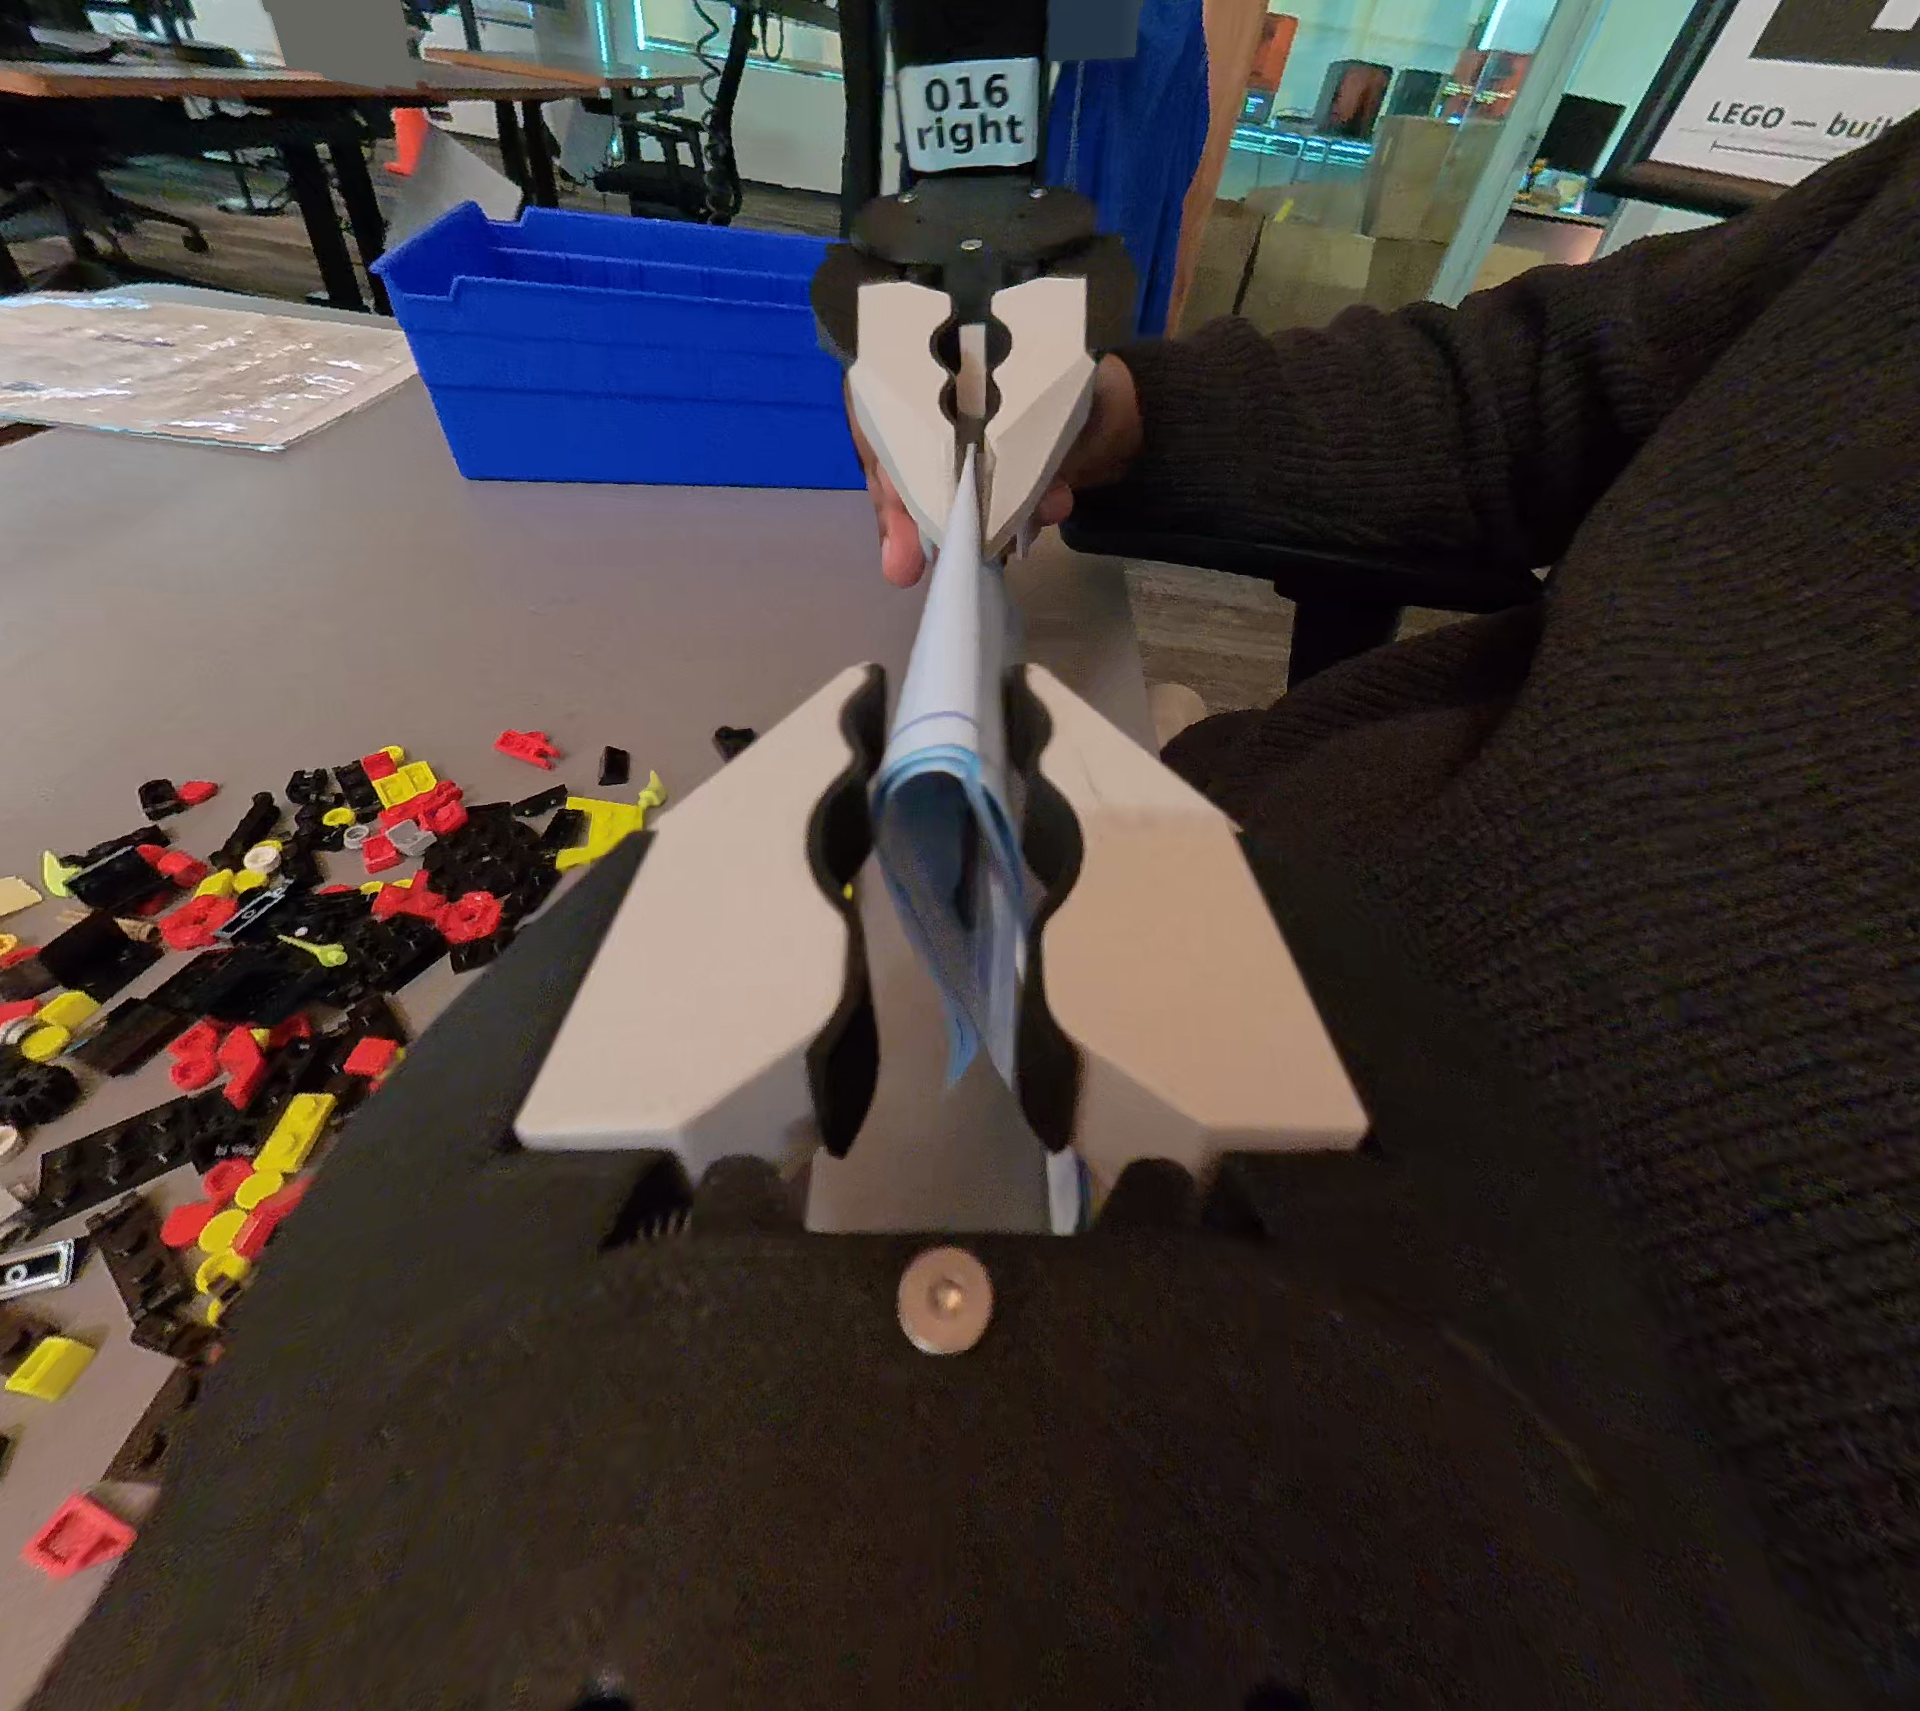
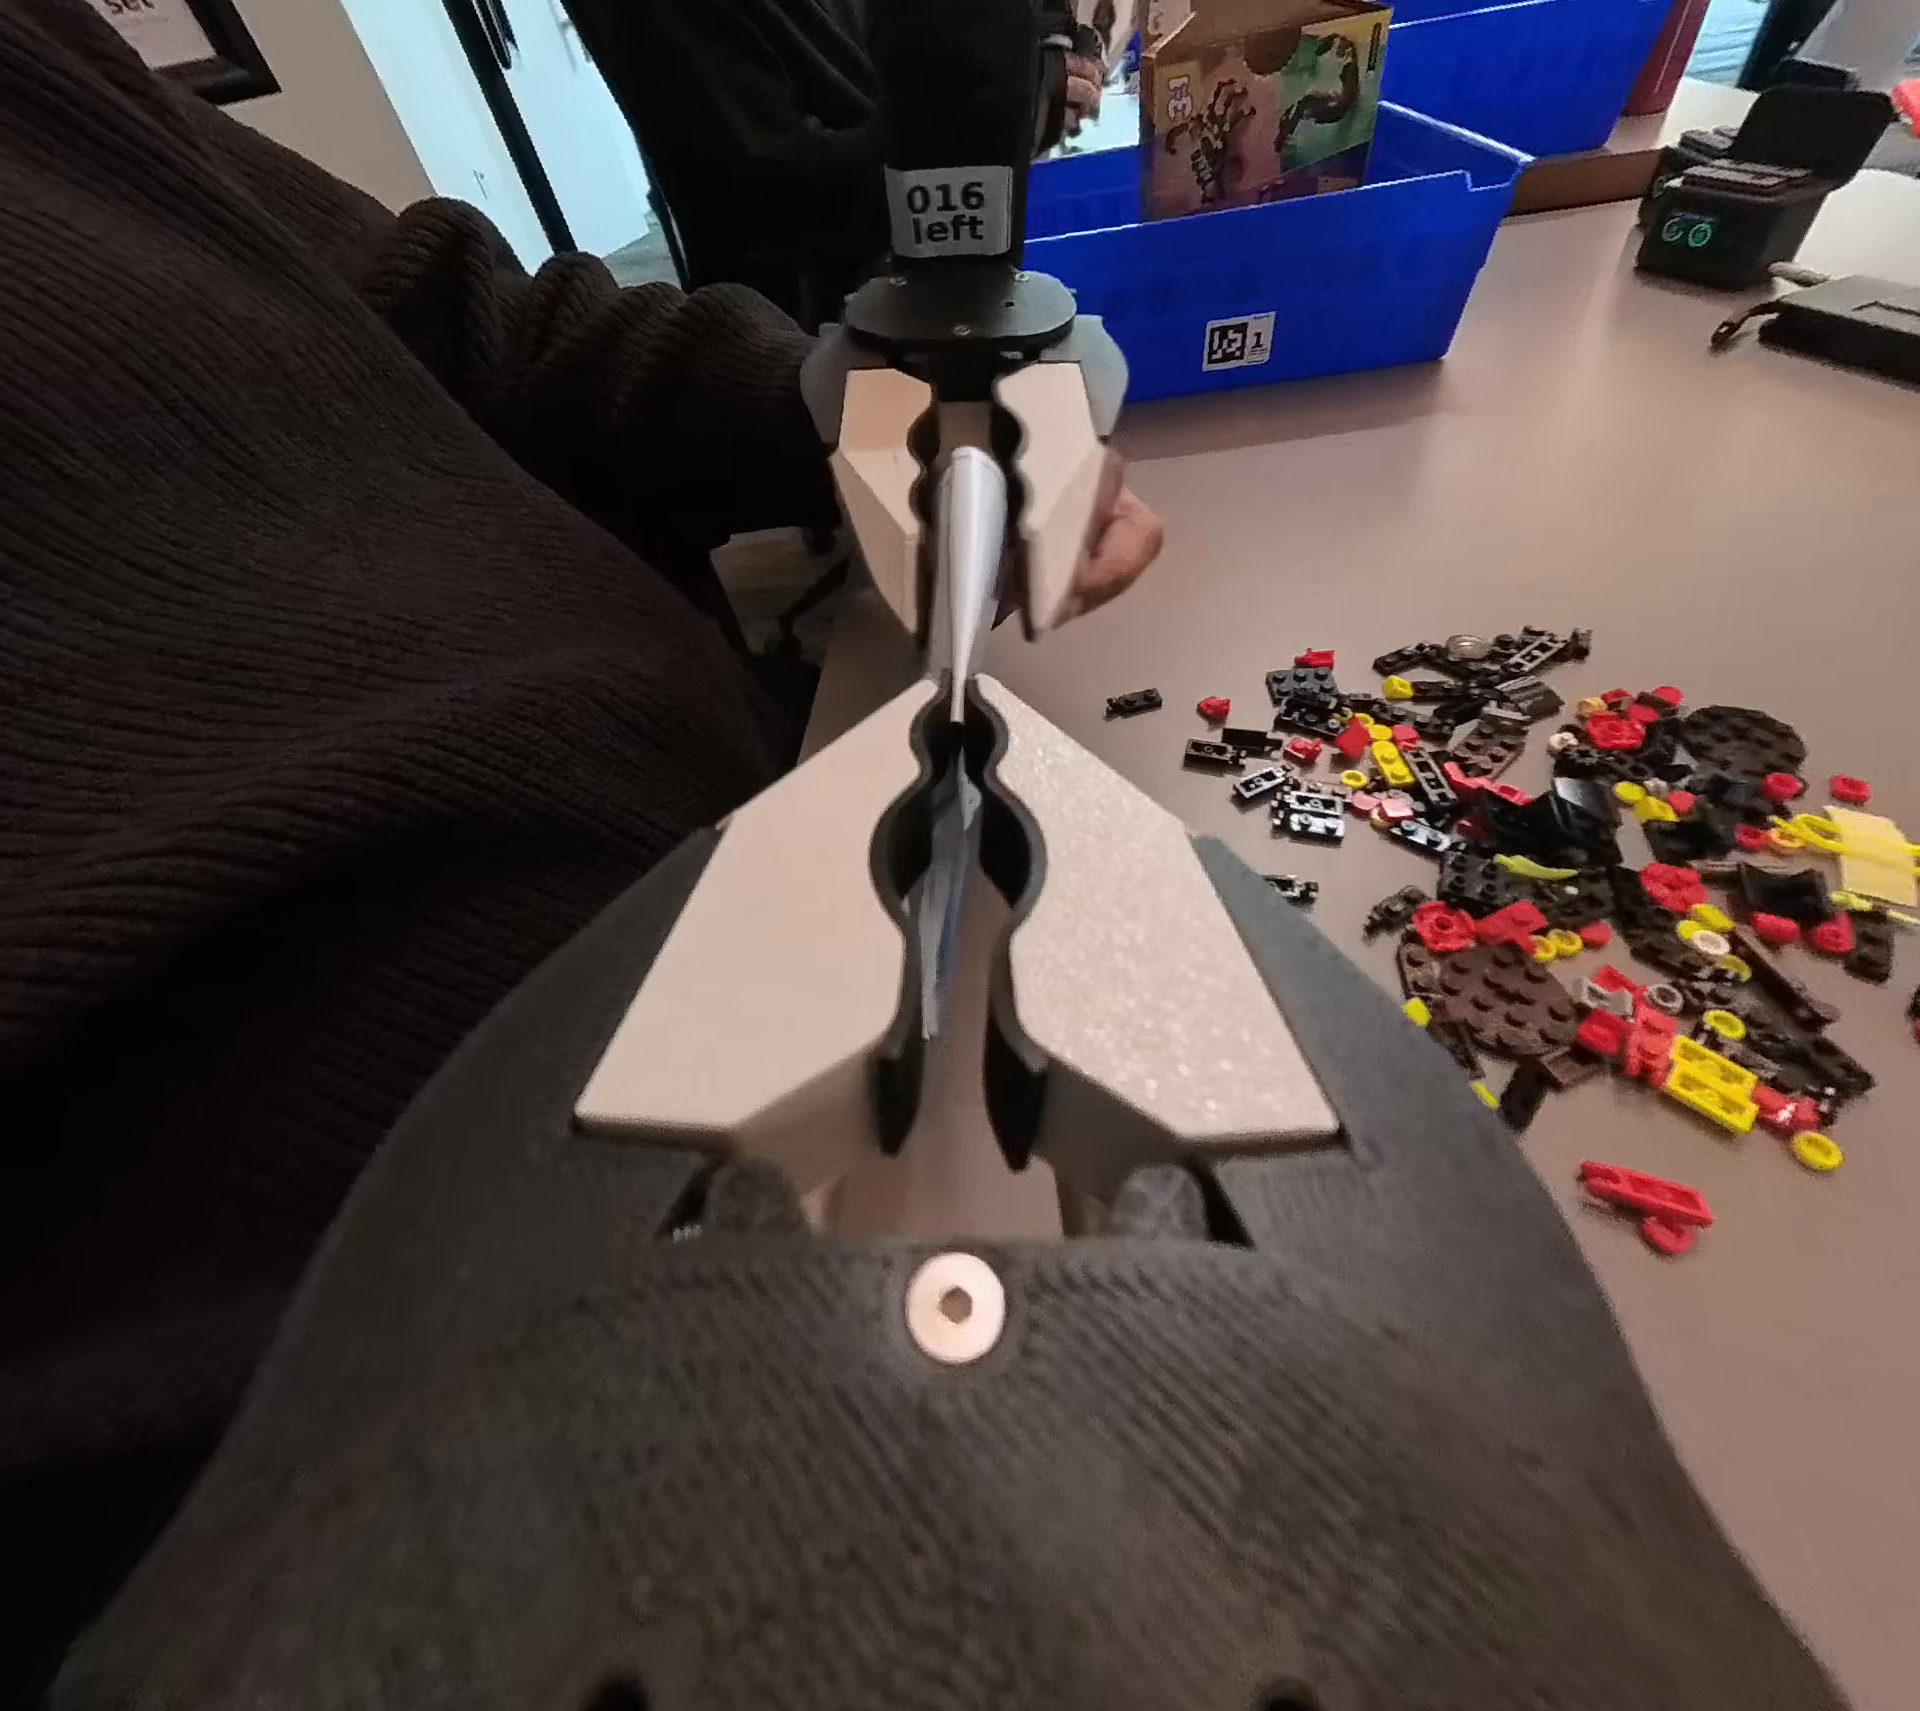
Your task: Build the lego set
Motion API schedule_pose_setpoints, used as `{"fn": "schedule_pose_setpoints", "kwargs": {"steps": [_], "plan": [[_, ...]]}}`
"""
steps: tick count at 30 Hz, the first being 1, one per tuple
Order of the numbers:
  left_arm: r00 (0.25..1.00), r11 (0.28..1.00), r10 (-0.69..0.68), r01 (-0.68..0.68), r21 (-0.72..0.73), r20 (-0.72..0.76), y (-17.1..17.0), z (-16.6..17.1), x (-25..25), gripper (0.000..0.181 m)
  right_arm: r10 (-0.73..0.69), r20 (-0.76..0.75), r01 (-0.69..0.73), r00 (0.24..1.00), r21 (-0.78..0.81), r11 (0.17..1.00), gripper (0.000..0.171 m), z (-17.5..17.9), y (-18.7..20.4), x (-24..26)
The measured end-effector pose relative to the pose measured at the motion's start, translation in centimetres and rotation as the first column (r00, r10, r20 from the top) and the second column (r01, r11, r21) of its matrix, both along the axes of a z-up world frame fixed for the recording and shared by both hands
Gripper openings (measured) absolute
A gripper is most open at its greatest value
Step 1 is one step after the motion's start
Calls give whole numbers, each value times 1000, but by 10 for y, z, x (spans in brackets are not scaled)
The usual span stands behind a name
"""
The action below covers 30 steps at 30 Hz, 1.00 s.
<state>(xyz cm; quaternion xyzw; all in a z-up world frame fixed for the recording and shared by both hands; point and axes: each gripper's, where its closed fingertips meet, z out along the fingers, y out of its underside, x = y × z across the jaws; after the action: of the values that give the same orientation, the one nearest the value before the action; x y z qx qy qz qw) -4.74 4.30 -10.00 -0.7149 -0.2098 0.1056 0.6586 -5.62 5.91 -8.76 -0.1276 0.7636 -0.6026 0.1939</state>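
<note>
Left wrist view: left hand-held gripper point(image 1: 940, 685) set narrow around a folded white-and-blue paper booklet point(image 1: 951, 726), far end pinched by right hand-held gripper point(image 1: 971, 508) over the grey bench point(image 1: 416, 601) edge.

Right wrist view: loose black, red and yellow lego pieces point(image 2: 1558, 861) scattered unjoined mid-bench. Building seemingly not begun.

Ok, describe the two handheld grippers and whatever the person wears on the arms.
Both grippers match: the left gripper and right gripper each have pale grey wedge-shaped jaws with wavy black inner pads, mounted on a black textured base with a silver screw. Each carries a black camera housing on top, with a white label. The person wears a dark ribbed knit sleeve on each arm.
</note>
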Motion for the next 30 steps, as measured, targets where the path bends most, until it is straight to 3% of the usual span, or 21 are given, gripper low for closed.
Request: {"fn": "schedule_pose_setpoints", "kwargs": {"steps": [4, 6, 10, 12, 14, 17, 22, 26, 30], "plan": [[1000, 1000, -3, 3, -3, -20, 2, 2, 1, 0, -4, 8, 4, 1000, -16, 1000, 1, 1, 0, -2], [1000, 1000, 4, -4, -1, -17, 1, 2, -1, 0, -25, -15, 24, 1000, -40, 999, 4, 1, -1, -6], [999, 998, 37, -39, 47, 36, -5, 4, -9, 0, -197, -119, 172, 973, -189, 967, 25, 14, -3, -28], [996, 995, 55, -60, 82, 72, -10, 5, -13, 0, -256, -135, 210, 957, -285, 935, 24, 29, 1, -33], [992, 991, 50, -64, 113, 119, -12, 3, -15, 0, -238, -100, 194, 966, -328, 925, 17, 41, 7, -29], [983, 986, 27, -55, 156, 179, -11, 2, -17, 0, -212, -65, 183, 975, -301, 936, 23, 39, 6, -27], [978, 975, 9, -55, 214, 208, -13, 9, -17, 0, -230, -107, 194, 967, -273, 942, 26, 29, 1, -29], [971, 946, 6, -83, 313, 238, -22, 20, -22, 0, -231, -71, 192, 970, -352, 916, 18, 46, 8, -28], [971, 922, 29, -118, 369, 237, -31, 27, -27, 0, -208, -46, 184, 977, -307, 934, 19, 38, 6, -28]]}}
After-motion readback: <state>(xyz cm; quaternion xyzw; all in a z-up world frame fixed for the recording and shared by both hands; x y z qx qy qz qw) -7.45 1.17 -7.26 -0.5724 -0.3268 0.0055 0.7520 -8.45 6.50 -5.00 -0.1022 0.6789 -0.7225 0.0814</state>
